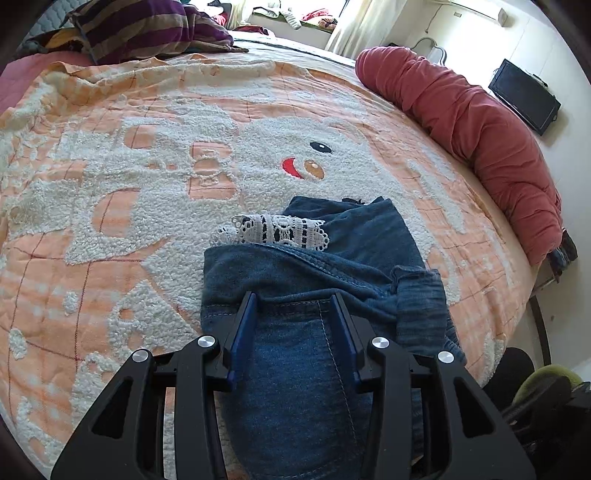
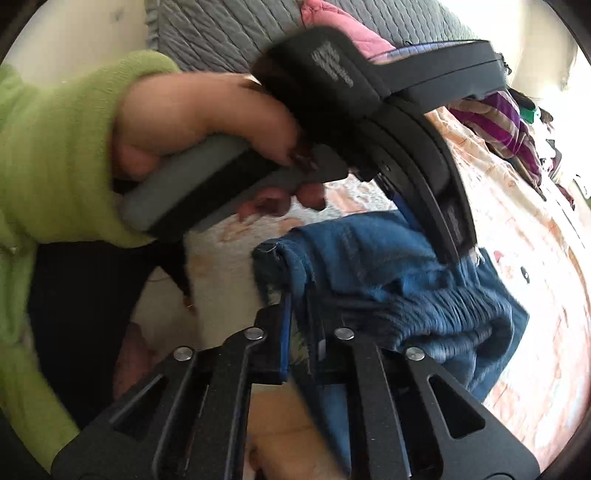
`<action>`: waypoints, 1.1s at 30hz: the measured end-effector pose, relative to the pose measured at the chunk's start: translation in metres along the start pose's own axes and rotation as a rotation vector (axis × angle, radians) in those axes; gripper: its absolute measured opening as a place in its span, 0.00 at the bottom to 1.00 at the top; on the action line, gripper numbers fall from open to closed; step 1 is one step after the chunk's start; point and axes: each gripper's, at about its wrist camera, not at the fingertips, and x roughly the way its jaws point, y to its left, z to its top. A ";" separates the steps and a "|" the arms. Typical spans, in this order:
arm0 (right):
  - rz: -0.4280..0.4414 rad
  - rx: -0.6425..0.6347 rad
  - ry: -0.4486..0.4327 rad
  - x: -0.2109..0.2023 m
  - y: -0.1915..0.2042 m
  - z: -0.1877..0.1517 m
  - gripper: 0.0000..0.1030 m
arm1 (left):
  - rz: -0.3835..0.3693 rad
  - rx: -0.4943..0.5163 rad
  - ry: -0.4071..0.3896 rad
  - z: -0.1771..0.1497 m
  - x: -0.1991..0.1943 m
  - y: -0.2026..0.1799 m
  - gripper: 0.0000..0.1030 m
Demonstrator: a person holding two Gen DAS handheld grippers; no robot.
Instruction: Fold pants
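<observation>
Folded pants (image 1: 306, 332) — long axis toward pillows (image 1: 147, 29)

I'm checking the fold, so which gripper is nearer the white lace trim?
Left. The left gripper points at the white lace trim just ahead; the right gripper grips a denim edge, no lace in its view.

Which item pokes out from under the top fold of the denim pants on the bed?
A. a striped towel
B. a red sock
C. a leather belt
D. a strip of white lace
D: in the left wrist view, a strip of white lace sticks out from under the folded edge of the denim pants.
</observation>
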 end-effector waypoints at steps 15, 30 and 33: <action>0.015 0.165 -0.059 -0.010 -0.004 -0.017 0.13 | 0.015 0.005 -0.034 -0.004 -0.014 -0.008 0.39; -0.060 0.300 -0.258 -0.074 -0.018 -0.018 0.45 | 0.081 0.059 -0.145 -0.007 -0.060 -0.023 0.66; -0.112 0.388 -0.304 -0.089 -0.035 -0.023 0.47 | 0.094 0.057 -0.162 -0.008 -0.068 -0.024 0.71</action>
